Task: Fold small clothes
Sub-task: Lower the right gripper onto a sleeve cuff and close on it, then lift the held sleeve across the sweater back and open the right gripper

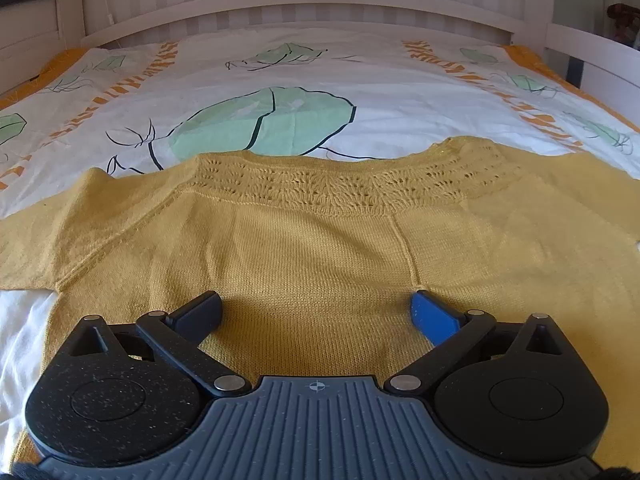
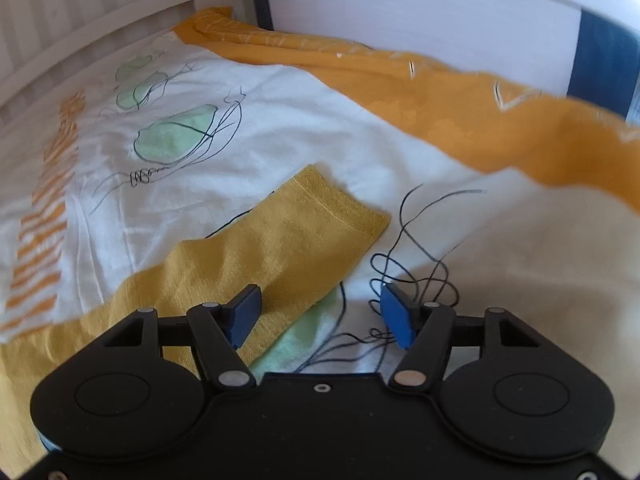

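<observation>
Hovering low over the yellow knit sweater [image 1: 320, 248], your left gripper [image 1: 316, 312] has its fingers spread wide with nothing between them but flat knit. The sweater lies spread face-flat on the bed cover [image 1: 360, 92], lace-pattern yoke and neckline at the far edge, body running back toward you and under the gripper. Both left fingertips sit over the torso panel: the dark one [image 1: 200, 312] near the left armpit seam, the blue one [image 1: 432, 316] right at the lower end of a vertical crease line in the knit. Can't tell if the pads actually touch the fabric or float just above it. Sleeves run out to both sides of that view; the left one extends off frame.

Your right gripper [image 2: 320, 312] is also wide open, holding nothing. It's at the sweater's sleeve [image 2: 280, 248], which lies diagonally, cuff end pointing away and to the right, flat on the cover. The sleeve's lower edge passes under the left-hand fingertip [image 2: 244, 314] in that view; that pad overlaps the yellow knit. The other blue fingertip [image 2: 396, 316] is off the sleeve, over bare white cover with black scribble print. So the gap between your right fingers straddles the sleeve edge: knit on one side, cover on the other. The cuff is well ahead of the fingertips.

Orange fabric [image 2: 480, 120] borders the cover on the far right side, against the white bed frame [image 2: 440, 20]. Right view is slightly blurred.
</observation>
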`<state>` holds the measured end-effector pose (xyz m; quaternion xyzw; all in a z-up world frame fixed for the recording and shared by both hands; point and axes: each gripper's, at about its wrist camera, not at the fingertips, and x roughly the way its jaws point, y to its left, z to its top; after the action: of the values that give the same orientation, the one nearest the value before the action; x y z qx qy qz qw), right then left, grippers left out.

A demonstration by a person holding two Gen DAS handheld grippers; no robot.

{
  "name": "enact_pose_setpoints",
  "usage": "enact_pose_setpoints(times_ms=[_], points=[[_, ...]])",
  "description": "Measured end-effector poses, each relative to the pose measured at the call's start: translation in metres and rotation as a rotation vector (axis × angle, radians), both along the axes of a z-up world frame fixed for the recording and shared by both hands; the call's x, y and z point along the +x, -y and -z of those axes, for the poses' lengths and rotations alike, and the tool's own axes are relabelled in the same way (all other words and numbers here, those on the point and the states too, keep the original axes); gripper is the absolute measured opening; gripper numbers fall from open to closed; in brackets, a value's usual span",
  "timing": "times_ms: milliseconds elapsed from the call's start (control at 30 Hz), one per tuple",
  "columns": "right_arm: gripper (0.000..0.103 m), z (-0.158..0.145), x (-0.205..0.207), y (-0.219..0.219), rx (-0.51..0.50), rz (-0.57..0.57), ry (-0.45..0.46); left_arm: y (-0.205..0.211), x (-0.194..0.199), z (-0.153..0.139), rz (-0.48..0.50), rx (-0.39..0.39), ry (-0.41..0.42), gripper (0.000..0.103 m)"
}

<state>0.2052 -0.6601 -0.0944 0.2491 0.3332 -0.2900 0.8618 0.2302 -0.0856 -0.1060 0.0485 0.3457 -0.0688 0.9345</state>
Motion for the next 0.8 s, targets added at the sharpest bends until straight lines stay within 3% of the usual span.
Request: enact_pose_setpoints(times_ms=[200,233,333,467,633,800], points=[[0.064,0.005,0.009,0.014,0.052,0.039,0.073,0.0,0.002,0.001,-0.004,0.001,0.0,0.103],[0.057,0.005,0.01,0.016,0.056,0.046,0.078,0.0,0.002,0.001,-0.004,0.0,0.0,0.103],[0.013,0.002,0.007,0.021,0.087,0.038,0.113,0.0,0.002,0.001,-0.004,0.0,-0.001,0.103],[0.013,-0.027,0.001,0.01,-0.01,0.021,0.122,0.0,0.002,0.001,-0.004,0.001,-0.001,0.103],[0.008,-0.09,-0.011,0.002,-0.117,0.001,0.173,0.0,0.003,0.001,-0.004,-0.002,-0.006,0.103],[0.008,-0.135,-0.019,-0.005,-0.164,-0.004,0.167,-0.004,0.007,-0.012,0.006,-0.017,-0.086,0.101]])
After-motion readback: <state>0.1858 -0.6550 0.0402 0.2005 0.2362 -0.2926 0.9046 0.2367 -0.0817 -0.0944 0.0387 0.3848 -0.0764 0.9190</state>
